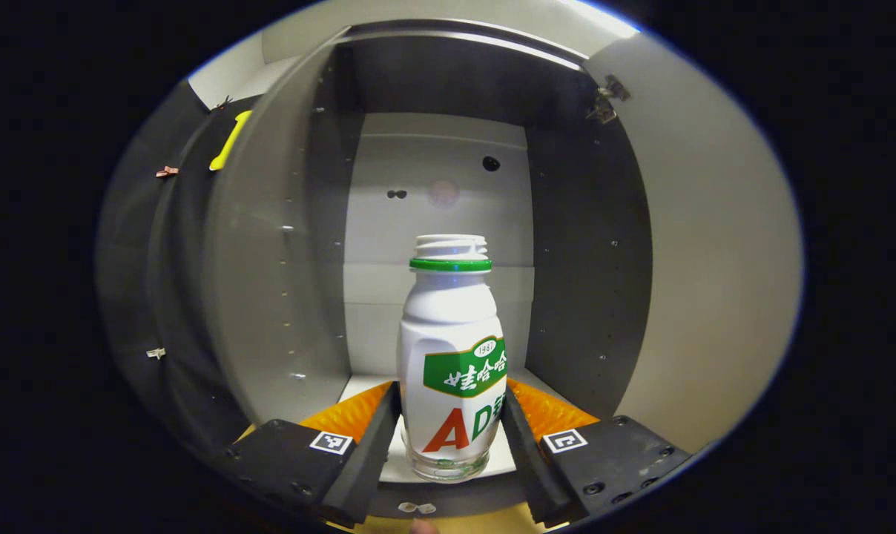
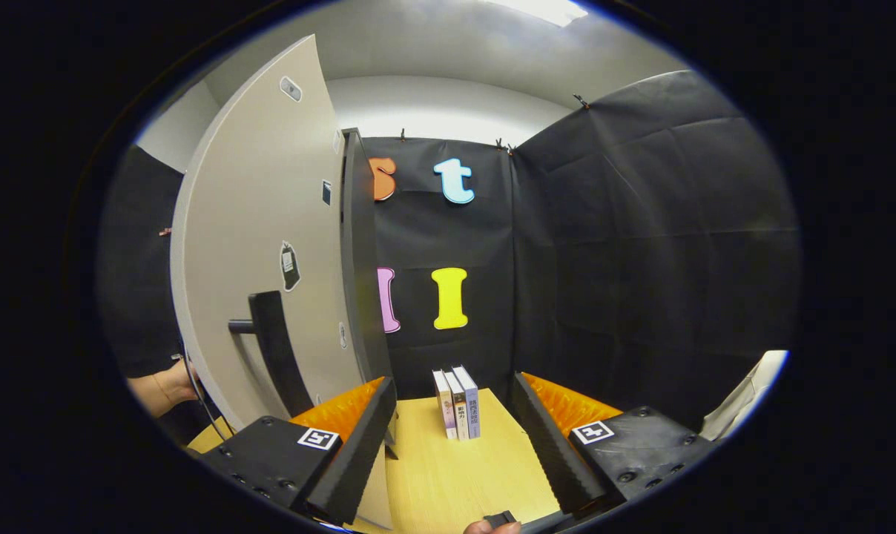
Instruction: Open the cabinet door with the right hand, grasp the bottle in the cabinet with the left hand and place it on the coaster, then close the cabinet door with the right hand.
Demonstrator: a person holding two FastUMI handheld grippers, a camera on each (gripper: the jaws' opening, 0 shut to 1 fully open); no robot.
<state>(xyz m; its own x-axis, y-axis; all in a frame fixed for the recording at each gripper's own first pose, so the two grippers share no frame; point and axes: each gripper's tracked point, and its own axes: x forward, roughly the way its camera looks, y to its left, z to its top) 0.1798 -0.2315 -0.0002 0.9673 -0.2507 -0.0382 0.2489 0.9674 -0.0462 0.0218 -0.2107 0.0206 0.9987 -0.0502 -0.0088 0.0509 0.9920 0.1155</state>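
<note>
Cabinet door [image 2: 262, 245]: stood swung open, its black handle [image 2: 277, 356] facing the right gripper view.
Bottle [image 1: 452, 356]: stood upright on the cabinet's white shelf [image 1: 366, 386], cap on, between the left gripper's fingers.
Left gripper [image 1: 452, 437]: both fingers lay against the bottle's lower sides; whether they pressed firmly could not be judged.
Right gripper [image 2: 455, 445]: fingers spread wide, empty, over the wooden table [image 2: 455, 475] near three upright books [image 2: 457, 404].
Coaster: not located.
Risk: a low grip on a tall bottle could let it tip on withdrawal.
Risk: the bottle could clip the cabinet frame if drawn out off-centre.
</note>
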